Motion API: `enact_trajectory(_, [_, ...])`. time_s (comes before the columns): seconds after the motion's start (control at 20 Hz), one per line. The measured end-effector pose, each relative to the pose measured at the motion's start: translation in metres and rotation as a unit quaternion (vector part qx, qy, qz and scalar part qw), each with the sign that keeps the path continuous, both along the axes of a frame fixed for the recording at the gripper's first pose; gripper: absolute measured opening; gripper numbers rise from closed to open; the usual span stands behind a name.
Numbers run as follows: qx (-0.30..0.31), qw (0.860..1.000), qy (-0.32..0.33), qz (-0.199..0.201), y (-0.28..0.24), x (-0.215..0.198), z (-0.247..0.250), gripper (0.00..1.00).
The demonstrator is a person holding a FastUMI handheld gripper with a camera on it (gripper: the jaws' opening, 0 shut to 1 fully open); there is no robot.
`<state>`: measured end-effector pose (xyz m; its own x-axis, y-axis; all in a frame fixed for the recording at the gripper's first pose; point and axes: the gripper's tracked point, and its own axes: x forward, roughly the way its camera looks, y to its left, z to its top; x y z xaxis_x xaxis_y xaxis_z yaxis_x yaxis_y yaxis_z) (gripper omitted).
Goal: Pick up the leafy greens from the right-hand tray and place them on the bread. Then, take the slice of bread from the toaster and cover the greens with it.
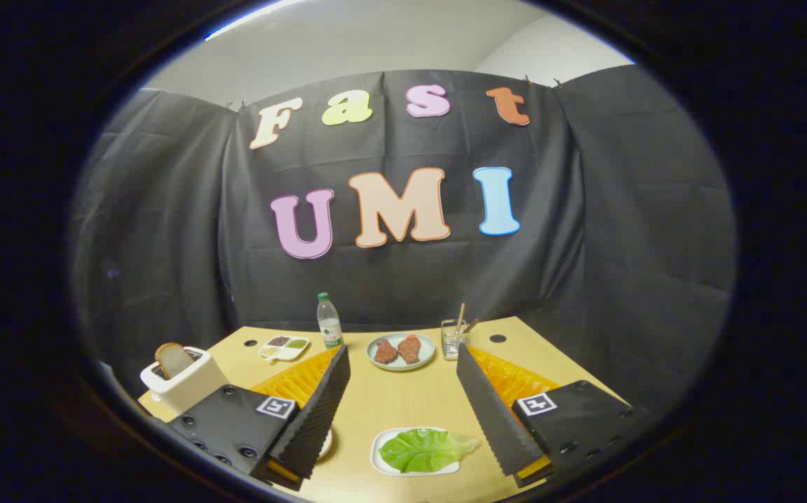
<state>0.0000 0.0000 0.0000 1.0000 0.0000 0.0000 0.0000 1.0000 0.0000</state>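
Nearest us the gripper (403,412) hangs with its fingers spread wide and holding nothing, and between them, on the counter (389,398), lies the leafy greens (425,448) on a white tray (382,461), one leaf tip hanging over the tray's rim. Going down in size, we see the toaster (178,388) off to the left with a slice of bread (173,359) standing in its slot, then a plate (401,351) of meat beyond the fingers, a bottle (329,323), a divided dish (283,347) and a glass (454,340). We judge the limp leaf may slip or tear if we pinch only its edge, and the tray may slide if a finger lands on its rim.
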Motion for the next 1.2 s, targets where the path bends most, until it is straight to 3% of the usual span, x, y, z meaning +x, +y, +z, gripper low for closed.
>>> enact_trajectory(0.9, [0.008, 0.999, 0.030, 0.009, -0.039, 0.018, -0.011, 0.99])
enact_trajectory(1.2, [0.018, 0.994, 0.105, 0.020, -0.068, 0.023, -0.059, 0.99])
